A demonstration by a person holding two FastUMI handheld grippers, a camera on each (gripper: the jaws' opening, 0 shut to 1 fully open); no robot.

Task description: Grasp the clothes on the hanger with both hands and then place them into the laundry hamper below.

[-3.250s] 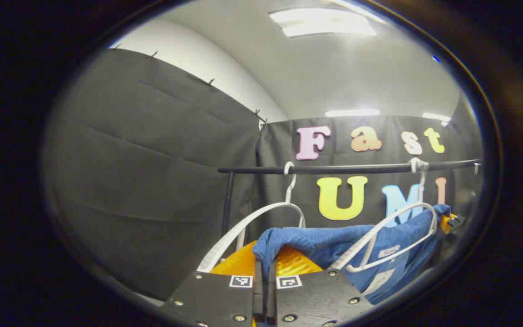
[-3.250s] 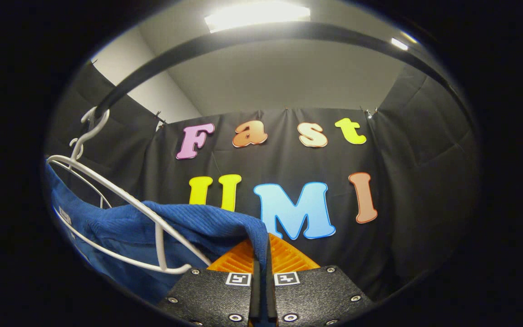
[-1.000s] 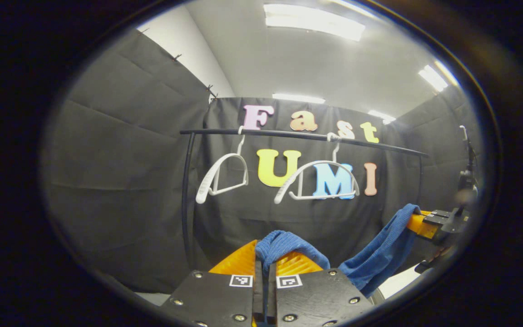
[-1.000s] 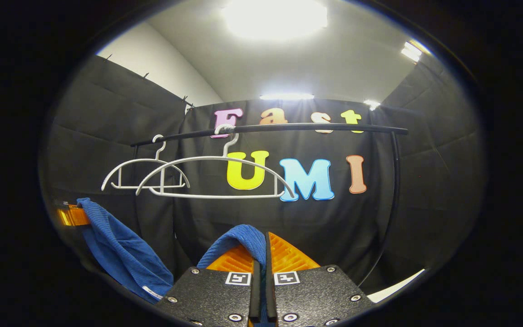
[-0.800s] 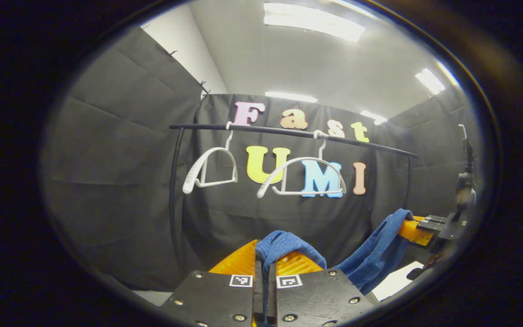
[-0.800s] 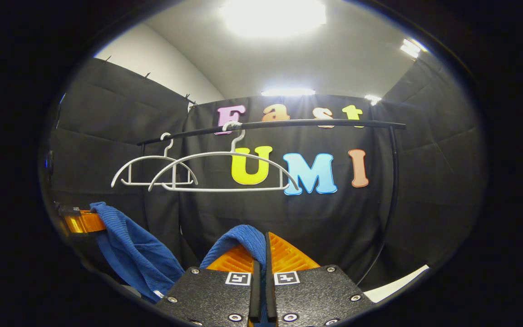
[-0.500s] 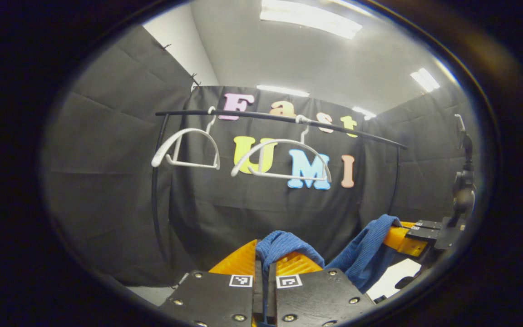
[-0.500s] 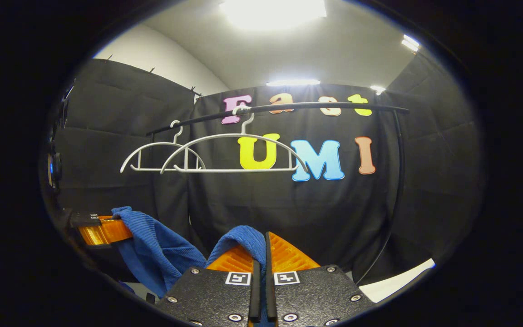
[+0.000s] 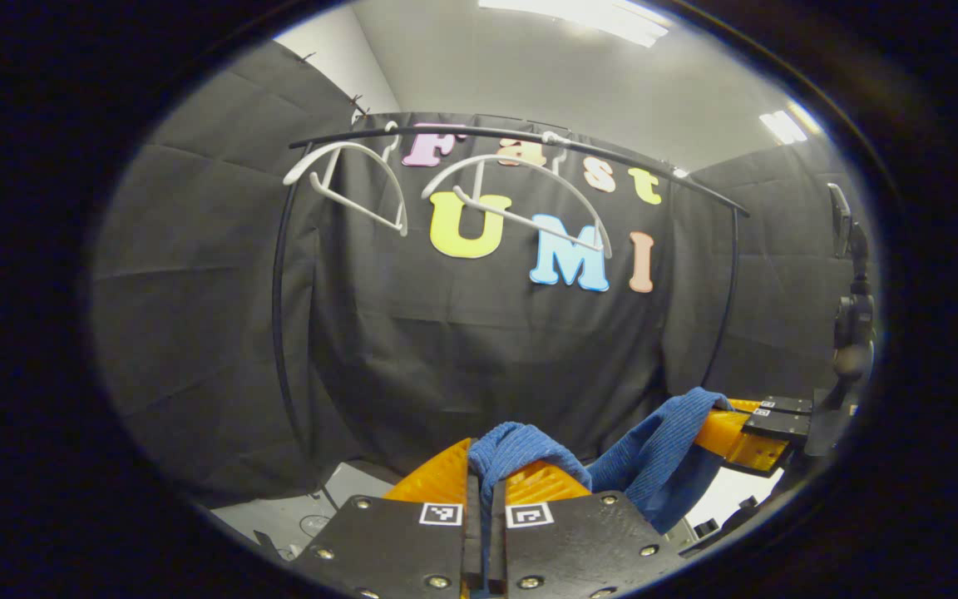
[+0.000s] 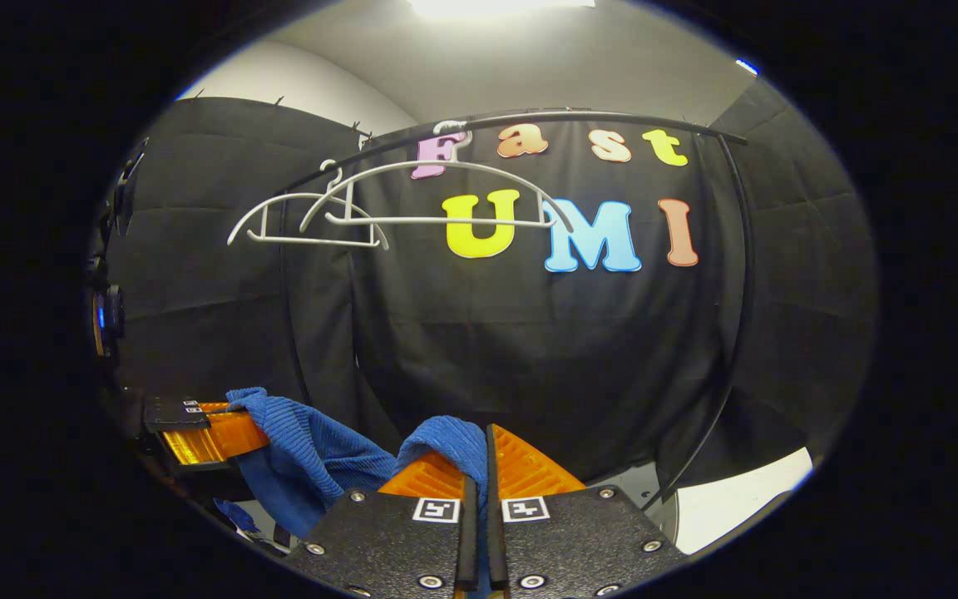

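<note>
— Blue ribbed cloth, that's the garment (image 9: 520, 443), and we've got it bunched over the left gripper (image 9: 480, 491), whose fingers are pinched together on a fold of it.

— Same on our other side: the right gripper (image 10: 476, 487) is clamped on another fold of the garment (image 10: 446, 439), fingers pressed tight with cloth between them.

— In the left gripper view the cloth sags between the two, running off to the right gripper (image 9: 737, 437) near the right edge.

— And in the right gripper view we see the left gripper (image 10: 204, 431) low at the left, cloth draped from it.

— Above, two white hangers (image 9: 354, 179) hang bare on the black rail (image 9: 529, 140).

— Both hangers (image 10: 412, 204) sit at the left end of that rail (image 10: 595, 118), well above the garment.

— We can't make out the hamper.
</note>
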